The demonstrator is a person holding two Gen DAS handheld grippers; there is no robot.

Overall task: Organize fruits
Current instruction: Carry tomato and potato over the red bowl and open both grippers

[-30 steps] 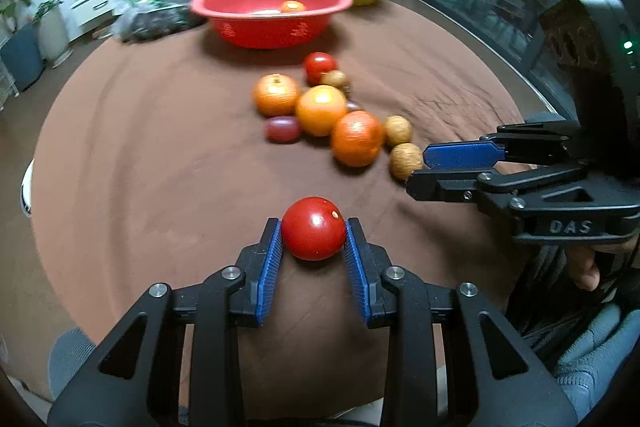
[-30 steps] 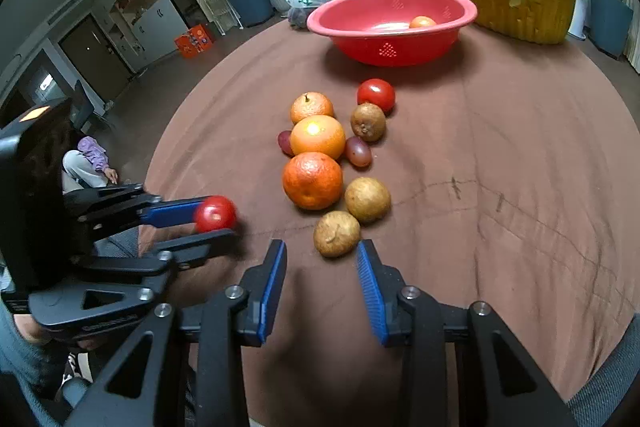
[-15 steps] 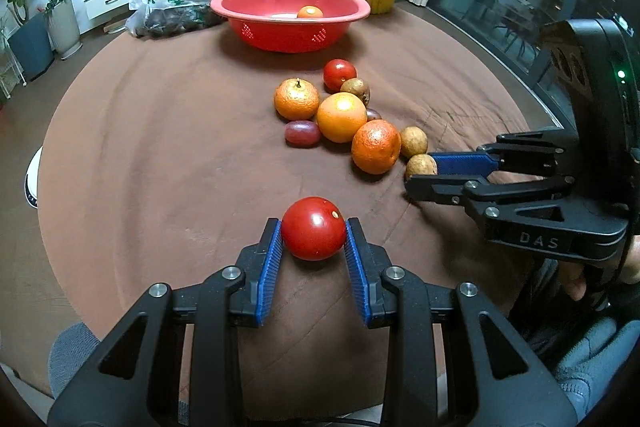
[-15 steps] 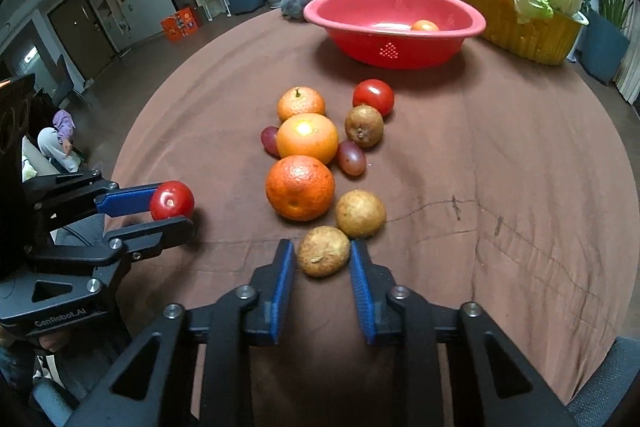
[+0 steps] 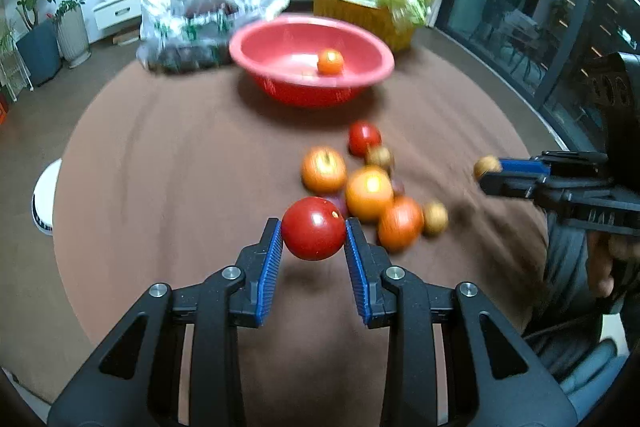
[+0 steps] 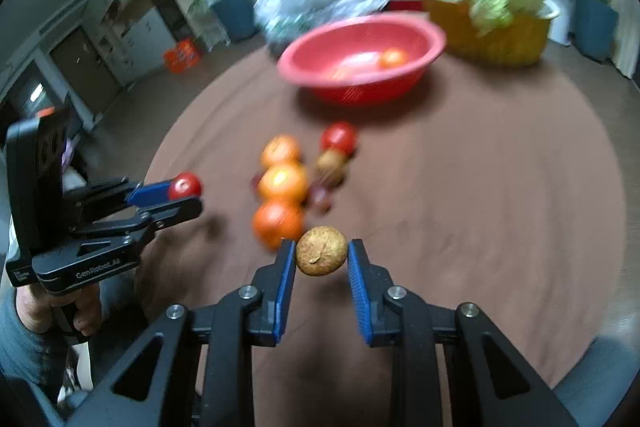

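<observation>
- The red tomato is sitting clamped between the blue pads of the left gripper, lifted clear of the brown tablecloth, with its shadow falling on the cloth below.
- The brown kiwi-like fruit is being held the same way by the right gripper, its jaws closed onto the fruit's two sides and the fruit hanging above the cloth.
- Both grippers are pointing toward the red basin at the far side of the table, which is already holding one small orange-red fruit.
- Judging by this, the carrying step is in hand: two fruits are gripped and are on their way to the basin, neither yet over its rim.
- The loose pile of oranges, another tomato, small brown fruits and a dark plum-like one is lying on the cloth between the grippers and the basin, well short of it.
- The next move is calling for height: each load should be passing above the pile and over the basin's rim before the jaws are let go.
- Releasing low inside the basin looks wise, since round fruit is liable to be rolling or bouncing out.
- Beyond the basin, a yellow tub with cabbage and a plastic bag are standing; these seem to be playing no part here.
- Much of both views is blurring, so finer detail of the pile cannot be told.
</observation>
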